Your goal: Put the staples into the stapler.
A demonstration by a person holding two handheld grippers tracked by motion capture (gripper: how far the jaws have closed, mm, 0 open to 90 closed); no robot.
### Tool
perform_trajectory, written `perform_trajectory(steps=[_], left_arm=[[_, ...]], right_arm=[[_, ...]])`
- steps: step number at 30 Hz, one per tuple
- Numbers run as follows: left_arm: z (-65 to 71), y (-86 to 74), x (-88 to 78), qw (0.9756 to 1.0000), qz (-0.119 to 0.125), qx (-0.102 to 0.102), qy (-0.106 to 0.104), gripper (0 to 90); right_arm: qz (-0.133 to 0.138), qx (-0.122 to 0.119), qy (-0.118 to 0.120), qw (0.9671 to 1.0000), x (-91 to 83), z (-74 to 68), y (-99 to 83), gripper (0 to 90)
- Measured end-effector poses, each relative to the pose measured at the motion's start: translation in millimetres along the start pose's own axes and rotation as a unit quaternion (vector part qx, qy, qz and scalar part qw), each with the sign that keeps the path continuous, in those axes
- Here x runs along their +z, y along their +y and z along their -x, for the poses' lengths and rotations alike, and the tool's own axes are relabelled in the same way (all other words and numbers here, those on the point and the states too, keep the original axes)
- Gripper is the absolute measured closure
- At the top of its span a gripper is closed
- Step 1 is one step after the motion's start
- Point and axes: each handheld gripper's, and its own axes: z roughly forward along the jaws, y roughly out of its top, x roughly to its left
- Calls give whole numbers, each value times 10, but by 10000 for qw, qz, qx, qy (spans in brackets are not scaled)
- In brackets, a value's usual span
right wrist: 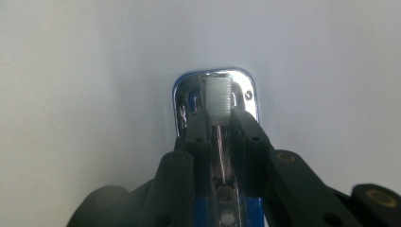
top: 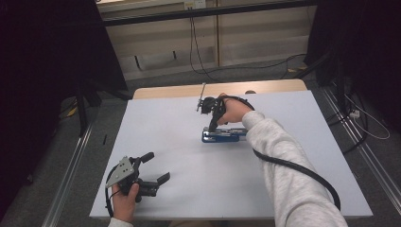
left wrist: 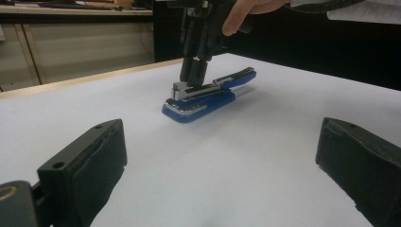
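While the right gripper (top: pixel 211 124) stands nearly upright over the far middle of the white table (top: pixel 293 156), its two black jaws point down and are drawn in narrow around the front of a blue stapler (top: pixel 224 135) that lies flat beneath them. From the right gripper view the jaws (right wrist: pixel 221 137) sit on either side of the stapler's open metal channel, and just beyond their tips a block of staples (right wrist: pixel 217 98) rests at the chromed nose (right wrist: pixel 182 101) of the stapler (right wrist: pixel 215 94); whether the pads actually press on the metal or merely flank it cannot be told. In the left gripper view the same right gripper (left wrist: pixel 194 75) comes down from above onto the near end of the stapler (left wrist: pixel 208 97), whose blue top arm is lifted and angled away behind the jaws, with a finger (left wrist: pixel 236 16) of the right hand showing on the gripper's body. The right hand (top: pixel 234 109) and a pale sleeve (top: pixel 283 165) reach in from the lower right. The left gripper (top: pixel 156 168) rests low near the table's near left edge, held by the left hand (top: pixel 124 201), its jaws spread wide with nothing between them, the stapler well ahead of them and to their right.
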Motion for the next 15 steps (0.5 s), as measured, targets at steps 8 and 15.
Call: perform_trajectory(steps=[8, 15], left_arm=[[-6, -1, 1, 10000, -51, 54, -5, 28], [-8, -2, 3, 10000, -57, 60, -4, 28]], right_arm=[[-37, -83, 1, 10000, 25, -6, 9, 780], [-54, -164, -4, 9999, 22, -4, 8, 779]])
